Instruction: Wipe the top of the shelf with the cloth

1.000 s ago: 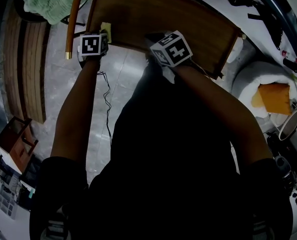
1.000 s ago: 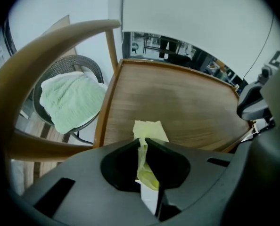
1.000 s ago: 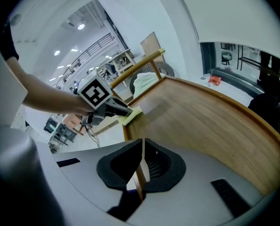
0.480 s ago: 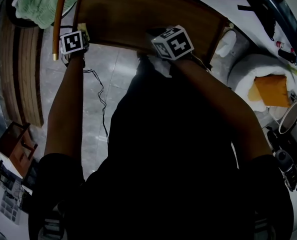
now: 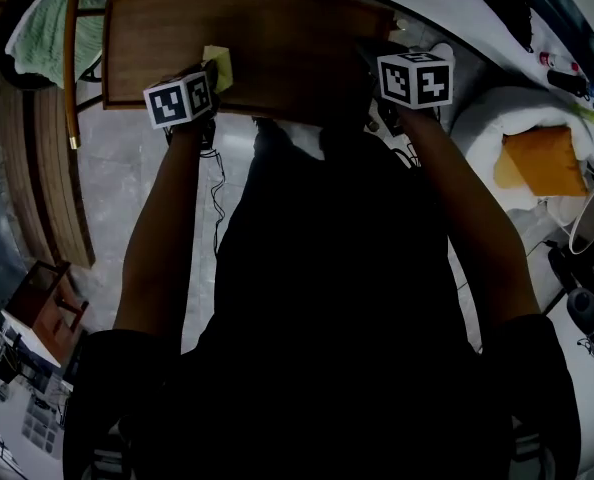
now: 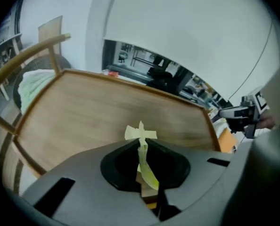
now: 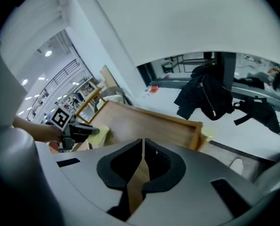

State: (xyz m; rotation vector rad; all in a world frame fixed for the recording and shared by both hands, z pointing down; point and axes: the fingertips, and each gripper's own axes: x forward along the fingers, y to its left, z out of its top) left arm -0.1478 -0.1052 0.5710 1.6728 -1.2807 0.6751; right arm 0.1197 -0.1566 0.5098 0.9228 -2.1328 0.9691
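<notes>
The shelf top (image 5: 277,38) is a brown wooden board with a raised rim. A small yellow cloth (image 5: 217,66) lies at its front edge, left of the middle, and my left gripper (image 5: 209,76) is shut on it. In the left gripper view the cloth (image 6: 141,134) sticks up, pinched between the jaws, with the board (image 6: 93,112) beyond it. My right gripper (image 5: 382,56) is at the board's front right corner. Its jaws (image 7: 143,149) are shut with nothing between them. The right gripper view shows the left gripper (image 7: 81,131) and the cloth (image 7: 103,136) across the board (image 7: 144,121).
A green towel (image 5: 42,28) hangs over a wooden chair frame (image 5: 70,68) left of the shelf. A white cushion with an orange pad (image 5: 542,158) sits to the right. A black jacket (image 7: 210,98) lies behind the shelf. A cable (image 5: 217,198) trails on the floor.
My left gripper has slid the cloth from the shelf's left corner rightwards along the front edge. My right gripper has moved from the middle of the front edge to the right corner.
</notes>
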